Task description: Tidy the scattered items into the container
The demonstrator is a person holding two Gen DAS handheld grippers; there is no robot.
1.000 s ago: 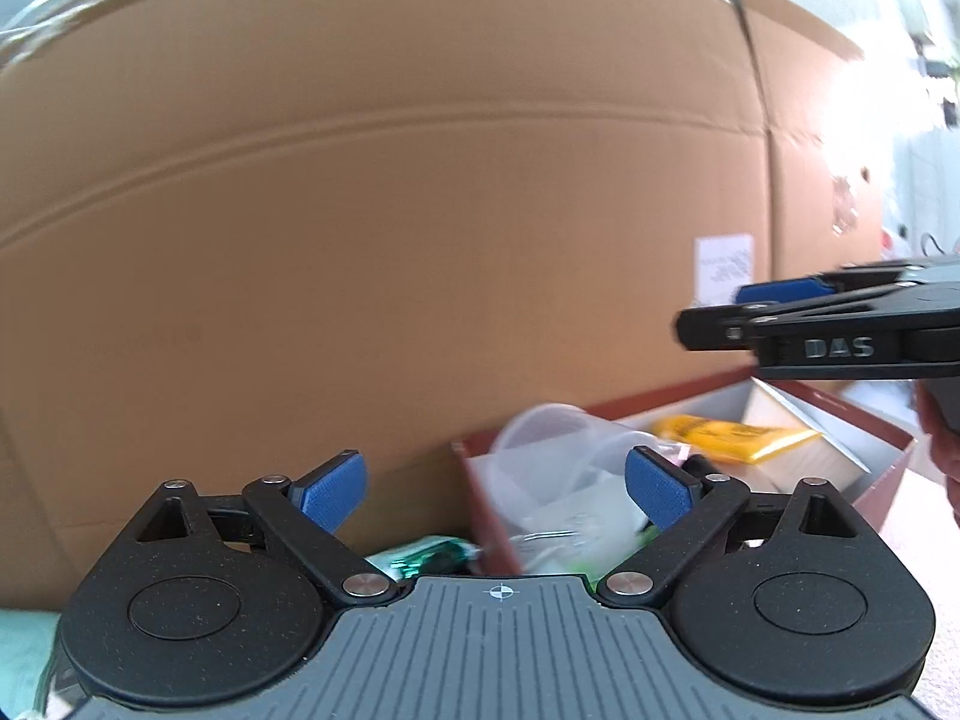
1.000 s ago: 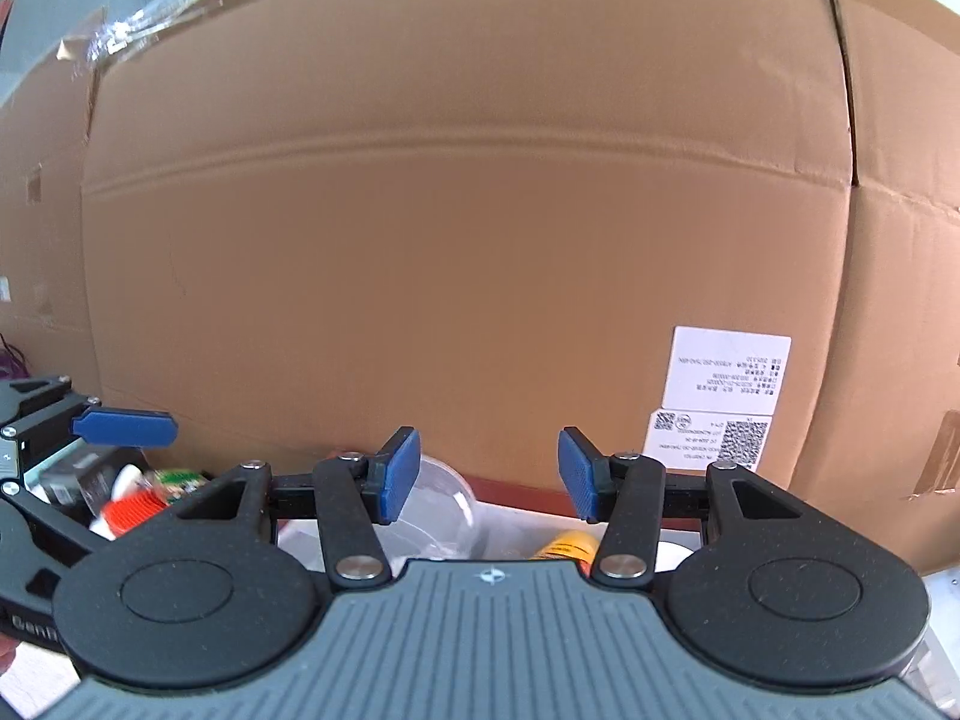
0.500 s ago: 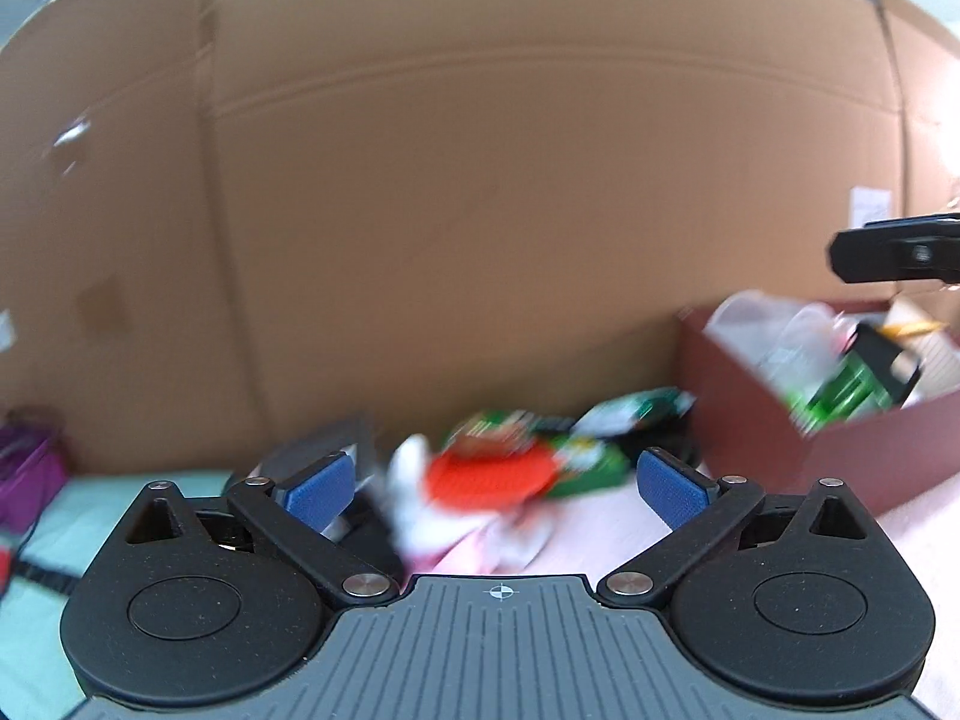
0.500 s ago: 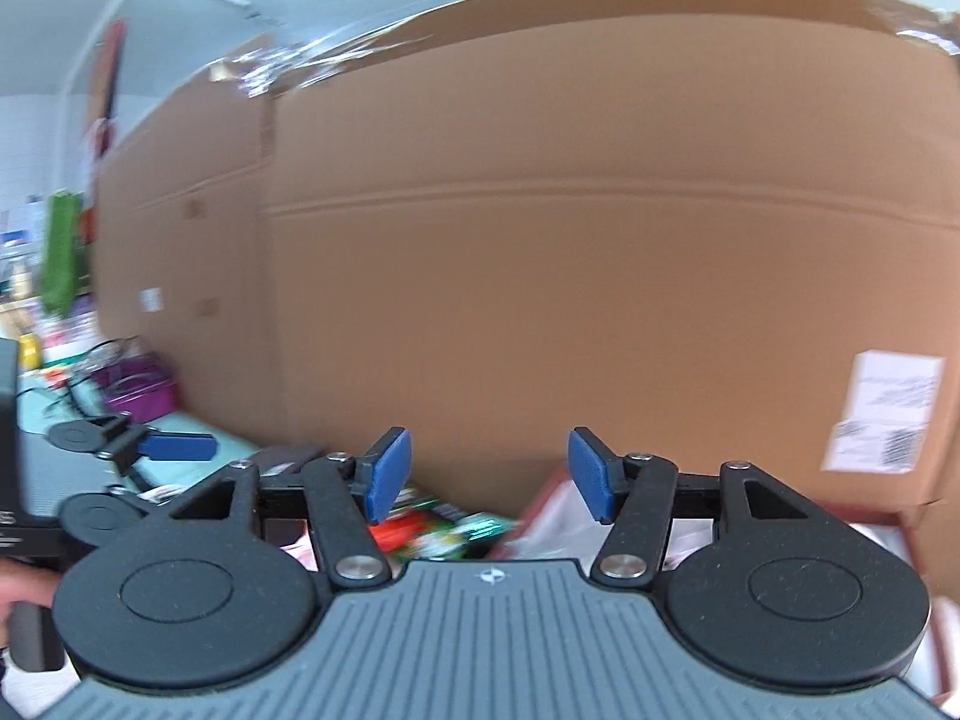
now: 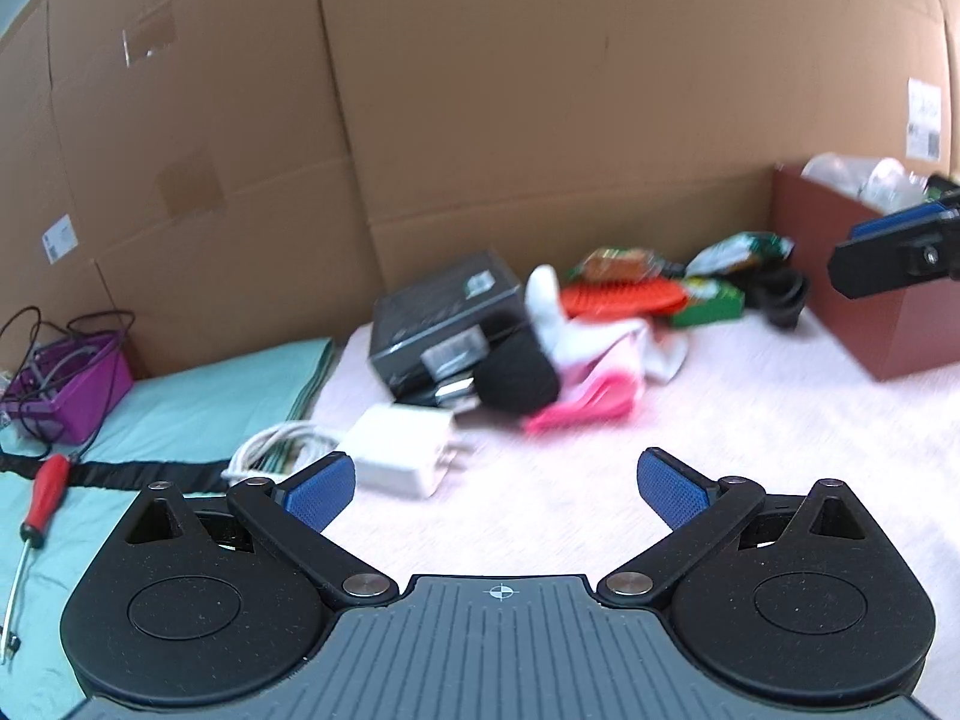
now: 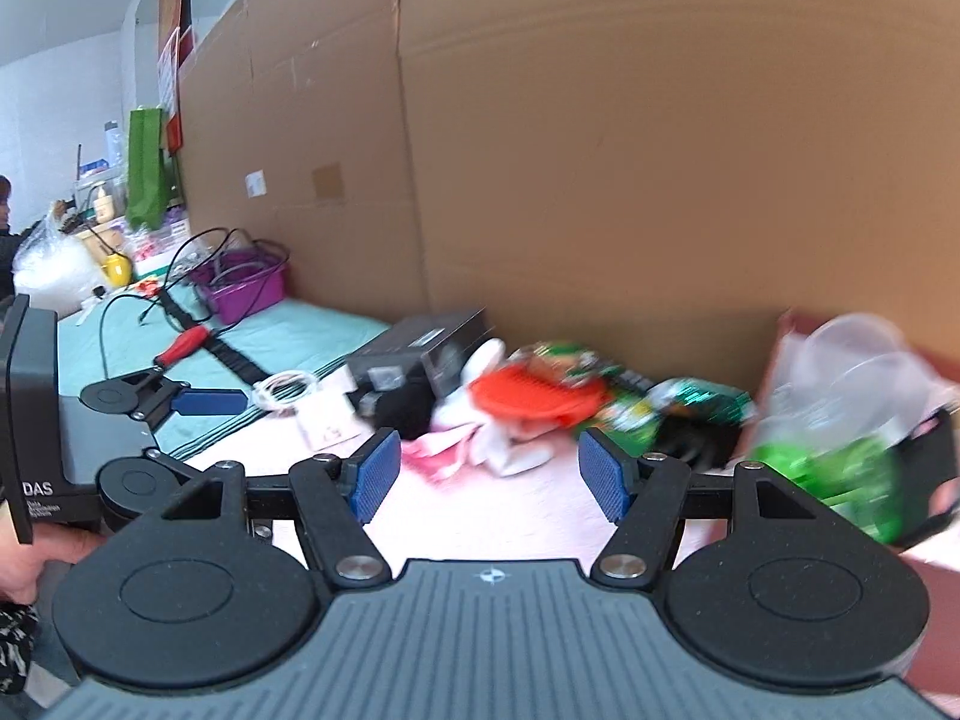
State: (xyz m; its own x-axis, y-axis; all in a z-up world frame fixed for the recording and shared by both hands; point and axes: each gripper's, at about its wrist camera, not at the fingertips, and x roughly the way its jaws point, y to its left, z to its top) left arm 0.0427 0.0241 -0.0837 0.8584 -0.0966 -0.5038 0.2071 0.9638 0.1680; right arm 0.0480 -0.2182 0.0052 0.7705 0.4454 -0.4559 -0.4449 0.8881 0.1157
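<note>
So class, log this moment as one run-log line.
left gripper: open, empty | right gripper: open, empty | scattered pile: on table | brown container: partly filled

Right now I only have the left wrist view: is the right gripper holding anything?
Observer: No. The right wrist view shows the right gripper open, with nothing between its jaws.
Operator: What is inside the brown container?
Observer: Clear plastic cups and a green packet, both blurred.
Operator: Anyone else around?
Observer: Yes, a person at the far left edge, in the background beyond the table.
</note>
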